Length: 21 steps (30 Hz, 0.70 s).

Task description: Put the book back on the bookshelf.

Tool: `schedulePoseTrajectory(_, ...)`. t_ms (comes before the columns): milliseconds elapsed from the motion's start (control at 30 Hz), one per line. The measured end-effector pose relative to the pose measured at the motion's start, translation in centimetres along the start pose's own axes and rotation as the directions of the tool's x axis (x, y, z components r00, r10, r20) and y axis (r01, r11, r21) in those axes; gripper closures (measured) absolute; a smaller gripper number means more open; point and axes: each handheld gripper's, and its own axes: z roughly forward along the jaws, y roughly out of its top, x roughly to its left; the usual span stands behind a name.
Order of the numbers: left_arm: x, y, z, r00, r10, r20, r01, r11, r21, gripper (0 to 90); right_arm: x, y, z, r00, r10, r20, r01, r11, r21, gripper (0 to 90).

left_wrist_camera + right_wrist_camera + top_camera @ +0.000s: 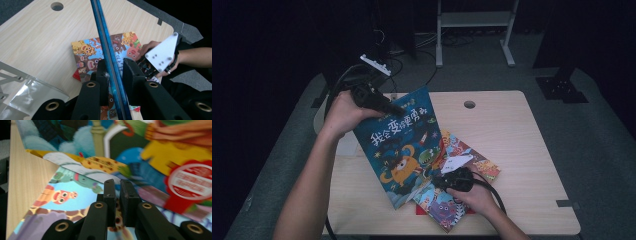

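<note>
From the high view, my left gripper has hold of the blue book by its top edge, near the desk's far left corner, and the book stands tilted up, its lower edge resting toward the desk's near edge. My right gripper sits low by the near edge, on the stack of picture books that lies flat in the middle of the desk, partly under the lifted one.

In the left gripper view, the blue book's thin edge runs straight up between my jaws, which are clamped on it. Below lie the flat picture books, and farther off my right hand with the grey plate of the gripper it carries.

In the right gripper view, my jaws stand nearly together with only a narrow gap and nothing caught in it; they hover just over a cartoon cover, with the blue book's underside slanting above.

I judge I am mid-lift, peeling the top book off the stack. Next I need to keep the clamp firm, raise the book clear, and hold the stack steady with the right.
</note>
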Motion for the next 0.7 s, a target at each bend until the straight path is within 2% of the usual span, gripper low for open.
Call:
schedulePoseTrajectory(100,-0.1,0.2,0.0,1.0,0.003,0.002,-0.003,1.0,0.005,76.2,-0.7,-0.4,-0.7,0.9995,0.03,0.012,-0.03,0.999,-0.021,78.2)
schedulePoseTrajectory(167,-0.2,0.5,-0.1,1.0,-0.008,0.0,0.008,0.9999,0.015,76.6,-1.4,-0.6,-1.4,0.9986,0.039,0.036,-0.038,0.998,-0.042,75.8)
schedulePoseTrajectory(267,-0.2,0.6,-0.2,0.9998,-0.021,-0.005,0.021,0.9994,0.027,77.0,-2.5,-0.9,-2.6,0.9936,0.075,0.084,-0.068,0.995,-0.075,69.5)
schedulePoseTrajectory(333,-0.3,0.8,-0.3,0.9996,-0.025,-0.008,0.026,0.999,0.037,77.4,-3.4,-1.3,-3.4,0.9874,0.109,0.114,-0.099,0.991,-0.091,64.1)
schedulePoseTrajectory(433,-0.5,1.1,-0.4,0.9997,-0.021,-0.008,0.022,0.9985,0.05,78.0,-4.8,-1.9,-4.5,0.9733,0.158,0.167,-0.141,0.984,-0.106,55.1)
schedulePoseTrajectory(500,-0.6,1.3,-0.4,0.9997,-0.023,-0.007,0.023,0.9981,0.057,78.3,-6.0,-2.3,-5.2,0.9623,0.174,0.209,-0.151,0.981,-0.124,49.3)
schedulePoseTrajectory(700,-0.9,1.9,-0.6,0.9994,-0.032,-0.016,0.033,0.9967,0.074,79.9,-8.9,-4.1,-6.6,0.922,0.246,0.299,-0.212,0.967,-0.139,44.3)
